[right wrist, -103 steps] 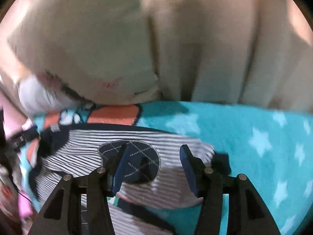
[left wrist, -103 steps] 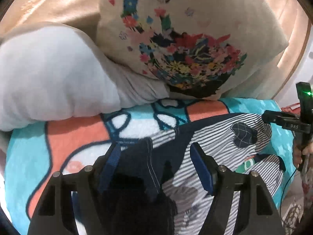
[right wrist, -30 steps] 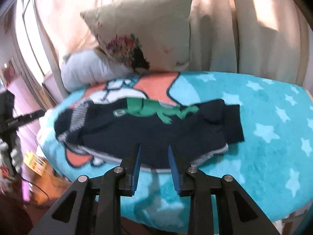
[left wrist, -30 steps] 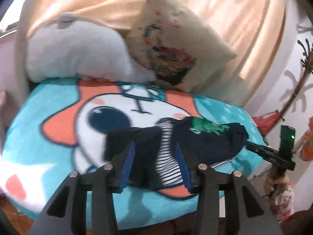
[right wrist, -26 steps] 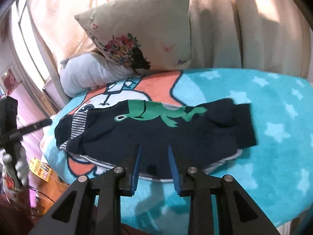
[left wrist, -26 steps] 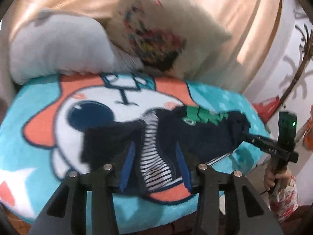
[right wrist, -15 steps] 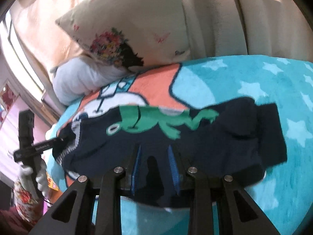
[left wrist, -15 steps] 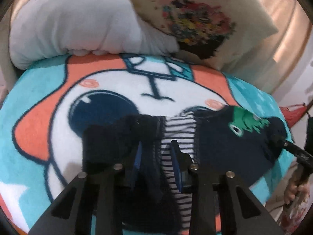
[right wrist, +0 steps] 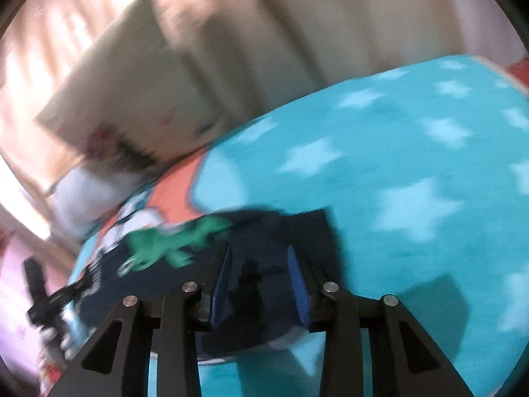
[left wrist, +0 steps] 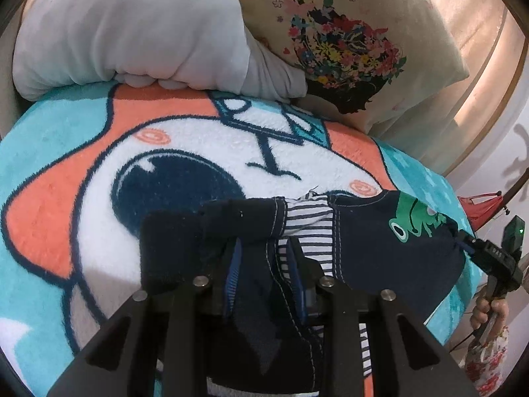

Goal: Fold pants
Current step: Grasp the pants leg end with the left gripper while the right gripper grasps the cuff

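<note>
The navy pants (left wrist: 380,251) with a green frog print (left wrist: 413,221) and a striped lining lie on the cartoon blanket (left wrist: 205,152). My left gripper (left wrist: 264,258) is shut on the pants at the waist end, with navy fabric pinched between its blue pads. My right gripper (right wrist: 259,264) is shut on the dark cuff end of the pants (right wrist: 264,284); that view is blurred. The right gripper also shows at the right edge of the left wrist view (left wrist: 463,244), holding the far end.
A grey pillow (left wrist: 132,29) and a floral cushion (left wrist: 347,39) lean at the back of the bed against beige curtains. The teal starred part of the blanket (right wrist: 413,182) stretches to the right. The bed's front edge is just below both grippers.
Both grippers have moved down and forward with the pants and now hold them low over the blanket. The right wrist view has swung and blurred.
</note>
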A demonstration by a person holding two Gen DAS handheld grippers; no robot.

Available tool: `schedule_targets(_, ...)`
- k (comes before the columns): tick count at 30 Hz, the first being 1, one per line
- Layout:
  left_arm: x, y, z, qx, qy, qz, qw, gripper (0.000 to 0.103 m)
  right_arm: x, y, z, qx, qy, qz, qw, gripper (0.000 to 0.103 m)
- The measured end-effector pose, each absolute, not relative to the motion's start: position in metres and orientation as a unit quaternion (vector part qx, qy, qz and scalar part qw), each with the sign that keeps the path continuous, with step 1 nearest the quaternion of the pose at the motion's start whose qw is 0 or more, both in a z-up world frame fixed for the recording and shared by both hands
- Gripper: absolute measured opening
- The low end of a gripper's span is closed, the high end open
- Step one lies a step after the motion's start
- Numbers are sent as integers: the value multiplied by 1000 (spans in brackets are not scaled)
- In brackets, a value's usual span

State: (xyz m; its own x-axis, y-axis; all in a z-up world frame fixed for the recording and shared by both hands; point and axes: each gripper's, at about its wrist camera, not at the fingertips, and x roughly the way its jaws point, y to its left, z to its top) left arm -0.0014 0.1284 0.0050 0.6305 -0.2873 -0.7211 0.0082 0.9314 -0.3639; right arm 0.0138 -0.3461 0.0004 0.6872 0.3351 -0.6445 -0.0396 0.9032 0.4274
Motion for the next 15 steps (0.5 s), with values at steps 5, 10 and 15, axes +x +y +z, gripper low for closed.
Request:
schedule_targets(5, -2, 128, 3, -165, 419, -79, 889, 28, -4, -389, 12, 260, 355, 80, 894, 50)
schedule_targets(10, -10, 122, 14, -153, 421, -69, 892, 28, -19, -394, 11, 284, 350, 92, 888, 52)
schedule_targets(15, -33, 119, 37, -146, 399, -71, 903, 29, -22, -384, 6, 288, 357, 120, 881, 54)
